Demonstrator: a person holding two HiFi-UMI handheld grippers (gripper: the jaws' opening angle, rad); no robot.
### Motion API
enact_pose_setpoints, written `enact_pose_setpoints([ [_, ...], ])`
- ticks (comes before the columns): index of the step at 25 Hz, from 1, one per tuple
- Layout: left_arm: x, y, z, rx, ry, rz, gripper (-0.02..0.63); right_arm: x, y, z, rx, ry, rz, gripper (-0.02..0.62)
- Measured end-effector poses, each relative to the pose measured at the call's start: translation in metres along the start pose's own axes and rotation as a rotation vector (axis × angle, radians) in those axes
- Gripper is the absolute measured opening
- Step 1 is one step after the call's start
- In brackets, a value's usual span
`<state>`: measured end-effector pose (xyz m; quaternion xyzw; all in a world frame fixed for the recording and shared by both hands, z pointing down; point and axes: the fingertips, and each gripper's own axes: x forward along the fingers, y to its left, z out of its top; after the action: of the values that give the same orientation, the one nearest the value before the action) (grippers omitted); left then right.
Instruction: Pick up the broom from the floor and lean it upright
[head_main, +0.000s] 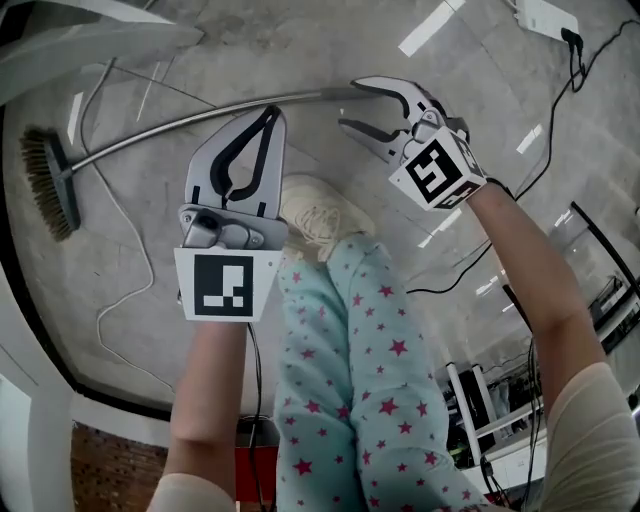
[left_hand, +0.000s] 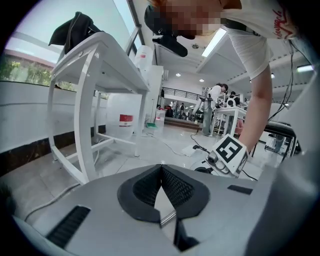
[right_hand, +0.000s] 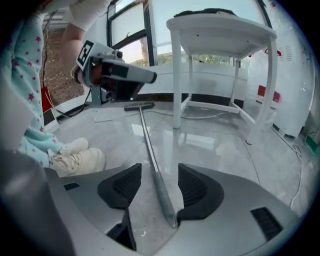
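Broom (head_main: 200, 112) lying on floor (head_main: 120, 250), brush head far left, handle reaching right. Right gripper (head_main: 350, 105) straddling handle end, jaws spread, likely readying grasp. Left gripper (head_main: 272, 115) hovering beside, jaws pressed together, empty.

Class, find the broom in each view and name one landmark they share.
Head view: broom on the floor, head left, handle arcing right to the right gripper.
Left gripper view: not clearly in it.
Right gripper view: handle runs up the middle from between the open jaws.
Shared landmark: the white table.
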<state>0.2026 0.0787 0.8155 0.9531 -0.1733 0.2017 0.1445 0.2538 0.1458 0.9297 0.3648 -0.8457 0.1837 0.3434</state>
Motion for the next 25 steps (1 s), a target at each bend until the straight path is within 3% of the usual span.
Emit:
enact_pose_setpoints([
  [7,-0.001,-0.013,-0.014,0.063,0.05,-0.086,0.021,0.011,-0.012,-0.058,-0.07,0.139,-0.009,0.222],
  [13,0.002,-0.014,-0.021,0.04,0.044,-0.072,0.021,0.028,-0.008,-0.08,-0.118,0.204,0.042,0.221],
  [15,0.005,-0.017,-0.022,0.038,0.044,-0.08,0.021,0.032,-0.004,-0.087,-0.136,0.23,0.065,0.18],
  [18,0.009,-0.025,-0.023,0.032,0.033,-0.099,0.021,0.033,-0.001,-0.09,-0.123,0.215,0.09,0.127],
  [21,0.01,-0.031,-0.023,0.061,0.038,-0.122,0.021,0.033,0.004,-0.089,-0.158,0.224,0.116,0.118],
  [25,0.003,-0.027,-0.004,0.038,0.012,-0.085,0.021,0.021,0.006,-0.078,-0.224,0.273,0.113,0.104],
])
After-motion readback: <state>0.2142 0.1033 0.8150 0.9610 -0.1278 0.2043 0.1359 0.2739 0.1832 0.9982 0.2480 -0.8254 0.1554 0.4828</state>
